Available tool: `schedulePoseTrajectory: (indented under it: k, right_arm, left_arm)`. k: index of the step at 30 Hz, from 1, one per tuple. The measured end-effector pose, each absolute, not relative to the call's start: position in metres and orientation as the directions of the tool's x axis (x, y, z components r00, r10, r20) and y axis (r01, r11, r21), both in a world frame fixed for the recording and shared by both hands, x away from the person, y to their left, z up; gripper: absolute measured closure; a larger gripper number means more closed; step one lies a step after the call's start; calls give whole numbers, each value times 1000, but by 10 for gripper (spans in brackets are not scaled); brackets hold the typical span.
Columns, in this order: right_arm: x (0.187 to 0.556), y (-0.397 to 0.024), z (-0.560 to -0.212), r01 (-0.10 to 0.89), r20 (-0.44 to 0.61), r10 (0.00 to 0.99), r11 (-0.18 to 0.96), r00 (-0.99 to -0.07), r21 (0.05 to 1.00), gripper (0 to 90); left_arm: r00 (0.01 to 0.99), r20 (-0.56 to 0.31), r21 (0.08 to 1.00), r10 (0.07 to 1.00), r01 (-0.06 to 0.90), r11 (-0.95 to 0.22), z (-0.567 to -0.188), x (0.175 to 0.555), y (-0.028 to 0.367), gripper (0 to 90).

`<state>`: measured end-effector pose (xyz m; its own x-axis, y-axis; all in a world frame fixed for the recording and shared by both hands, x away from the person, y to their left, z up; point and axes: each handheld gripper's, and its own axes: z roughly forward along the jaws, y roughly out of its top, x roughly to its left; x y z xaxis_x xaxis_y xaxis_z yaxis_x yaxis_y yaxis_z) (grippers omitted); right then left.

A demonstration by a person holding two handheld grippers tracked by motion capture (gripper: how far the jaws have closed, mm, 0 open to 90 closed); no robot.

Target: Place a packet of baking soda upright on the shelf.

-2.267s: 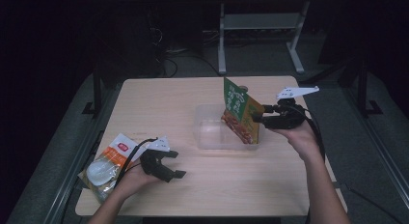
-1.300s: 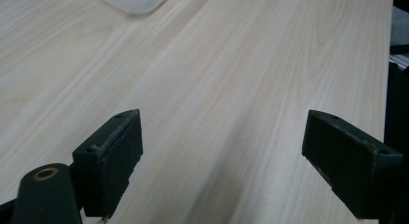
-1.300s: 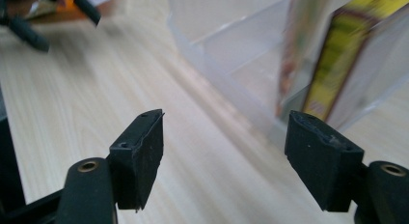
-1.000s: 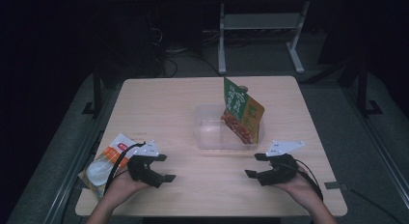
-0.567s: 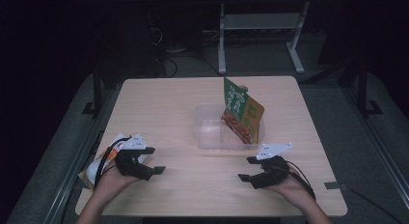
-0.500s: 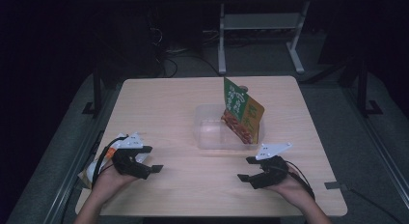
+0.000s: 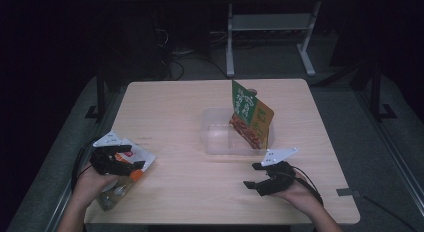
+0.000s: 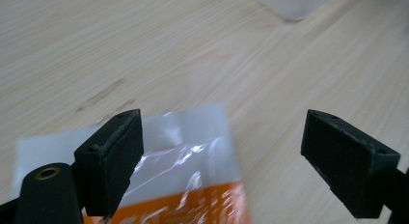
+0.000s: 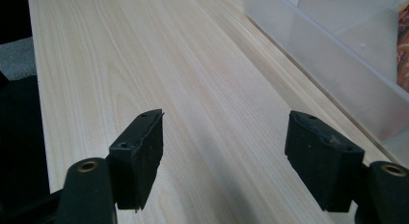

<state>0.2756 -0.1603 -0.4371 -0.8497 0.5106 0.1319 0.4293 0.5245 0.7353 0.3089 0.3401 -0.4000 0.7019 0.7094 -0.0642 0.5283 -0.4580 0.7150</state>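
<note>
A snack bag [image 7: 116,187] with a white and clear top and an orange band lies at the table's front left edge. My left gripper [image 7: 131,158] hovers just over its top end, jaws open. In the left gripper view the bag [image 8: 193,156] lies under and between the spread jaws of the left gripper [image 8: 222,151], and the pads do not press on it. My right gripper [image 7: 252,175] rests open near the front right of the table. In the right gripper view the right gripper [image 9: 224,156] has only bare wood between its jaws.
A clear plastic container [image 7: 220,137] stands mid-table with a green and orange snack pouch [image 7: 250,117] upright in its right end. Its wall [image 9: 337,55] lies ahead and to the right of my right gripper. The wooden table [image 7: 175,112] ends close to the left bag.
My left gripper has moved left and slightly up, from the table's front to above the bag's top end. The right gripper has hardly moved and stays open.
</note>
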Motion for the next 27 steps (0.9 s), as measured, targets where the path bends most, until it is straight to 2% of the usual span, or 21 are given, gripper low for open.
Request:
schedulePoseTrajectory:
  k: [7,14,27]
  right_arm:
    - [276,-159,-437,418,124,503,529,-855,738,292]
    - [276,-161,-436,420,123,508,527,-853,739,292]
    - [277,-160,-436,417,122,503,529,-856,739,292]
  left_arm:
    - [632,-50,692,773,580,-429,-411,311,377,144]
    - [566,-60,668,822,635,-389,-425,310,397,138]
    - [515,-73,609,854,701,-371,-449,319,413,130]
